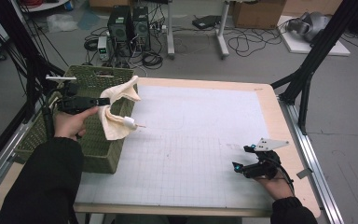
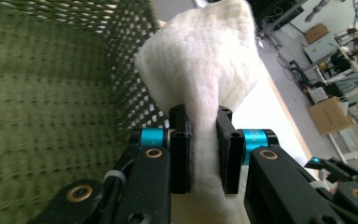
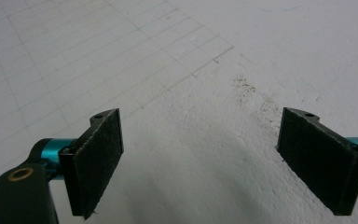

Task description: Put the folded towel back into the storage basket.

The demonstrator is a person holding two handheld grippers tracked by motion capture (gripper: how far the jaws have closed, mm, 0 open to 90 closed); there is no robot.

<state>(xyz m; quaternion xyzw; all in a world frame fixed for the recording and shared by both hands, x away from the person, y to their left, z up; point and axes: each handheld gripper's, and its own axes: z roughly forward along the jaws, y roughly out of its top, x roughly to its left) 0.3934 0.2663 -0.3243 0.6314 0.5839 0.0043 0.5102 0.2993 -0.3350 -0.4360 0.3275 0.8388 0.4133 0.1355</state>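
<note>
One cream cloth [image 1: 116, 109] hanging lengthwise downward

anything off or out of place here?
Not much. The cream cloth hangs bunched from the left gripper over the green basket's rim, half out toward the table. A patch of dark specks dirties the white mat ahead of the right gripper.

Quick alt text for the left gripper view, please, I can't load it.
The left tongs are shut on a cream cloth, which rises between the black pads. The green woven basket lies behind at left.
</note>
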